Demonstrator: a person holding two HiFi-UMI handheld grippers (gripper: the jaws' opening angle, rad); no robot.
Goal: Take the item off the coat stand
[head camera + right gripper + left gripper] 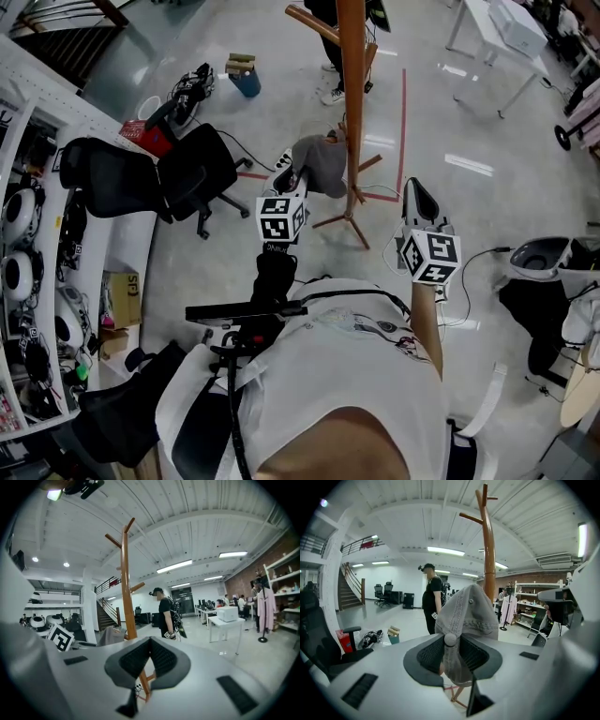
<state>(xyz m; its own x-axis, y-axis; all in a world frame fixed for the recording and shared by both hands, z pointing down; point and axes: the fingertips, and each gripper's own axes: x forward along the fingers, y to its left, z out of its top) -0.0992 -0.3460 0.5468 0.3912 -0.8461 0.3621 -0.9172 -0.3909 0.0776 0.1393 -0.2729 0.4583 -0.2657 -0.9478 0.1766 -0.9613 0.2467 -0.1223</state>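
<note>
- Head view: our left tool (286, 169) reaches out to the grey cap (321, 161), which hangs low beside the pole of the coat stand (352, 84). We cannot tell from above whether the cap is still hooked on a peg. Our right tool (415, 192) is held off to the other side of the pole, touching nothing. A black office chair (192, 173) stands on the floor near the left tool.
- Left gripper view: the left tool (451, 641) is clamped on the cap (468, 613), its 2 pads pinching the fabric just under the crown button. The stand's pole (489, 550) rises right behind the cap. A person (431, 602) stands further back.
- Right gripper view: the right tool (150, 641) has its jaws together with nothing between them. The stand (125, 583) shows only far beyond them, with the same person (166, 613) behind it.
- What could go wrong, as we judge it: the pinch holds only a thin fold of soft cloth, so a quick tug could let it slide out. If the cap is still on a peg, a straight pull toward us could snag it and rock the slim stand on its thin legs. Lifting it up first should clear it. The right tool is too far off to steady the pole.
</note>
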